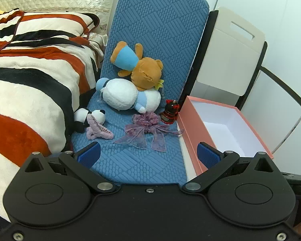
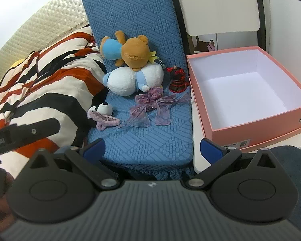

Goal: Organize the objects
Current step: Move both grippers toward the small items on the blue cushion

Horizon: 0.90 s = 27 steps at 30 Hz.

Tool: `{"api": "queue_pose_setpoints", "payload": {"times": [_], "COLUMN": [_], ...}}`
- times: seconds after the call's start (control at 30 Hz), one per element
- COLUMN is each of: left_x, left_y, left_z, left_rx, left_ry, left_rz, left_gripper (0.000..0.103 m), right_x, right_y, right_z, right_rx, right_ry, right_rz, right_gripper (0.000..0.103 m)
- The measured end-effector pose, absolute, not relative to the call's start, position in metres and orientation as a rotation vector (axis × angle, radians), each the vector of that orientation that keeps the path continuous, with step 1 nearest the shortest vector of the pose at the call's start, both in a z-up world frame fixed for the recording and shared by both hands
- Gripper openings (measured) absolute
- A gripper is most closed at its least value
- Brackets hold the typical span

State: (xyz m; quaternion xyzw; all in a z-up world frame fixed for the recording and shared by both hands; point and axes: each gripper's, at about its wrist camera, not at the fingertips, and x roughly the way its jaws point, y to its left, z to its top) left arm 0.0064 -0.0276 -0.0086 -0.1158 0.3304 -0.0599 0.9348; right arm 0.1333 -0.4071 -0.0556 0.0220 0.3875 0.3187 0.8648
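On the blue quilted cushion (image 1: 150, 40), a cluster of small toys is laid out beside an open pink box (image 2: 250, 120).

Both grippers are held back from the toys: the left gripper (image 1: 149, 153) and the right gripper (image 2: 152, 146) are each spread wide, with nothing gripped between the blue pads. A brown teddy bear (image 1: 144, 70) in a light blue shirt is seen lying across a white and blue plush (image 1: 126, 96). Nearer the striped blanket (image 1: 30, 80) a small panda plush (image 1: 86, 118) is found touching a lilac hair claw (image 1: 99, 130). A purple ribbon bow (image 1: 146, 130) is spread at mid-cushion, and a red and black figurine (image 1: 170, 112) stands just beside the box (white inside, nothing in it), which rests on a white surface (image 2: 198, 150).
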Motion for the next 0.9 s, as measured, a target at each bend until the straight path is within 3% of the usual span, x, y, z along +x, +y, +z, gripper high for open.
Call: {"api": "queue_pose_setpoints", "payload": {"times": [0.9], "left_x": [0.108], "left_y": [-0.027], "left_z": [-0.072], "left_rx": [-0.315], "left_ry": [0.638], "left_rz": [0.212], "left_gripper": [0.102], "right_x": [0.194], "right_y": [-0.376], "right_z": [-0.112], "right_rx": [-0.009], "right_ry": [0.666], "right_rz": [0.827], "right_gripper": [0.103]}}
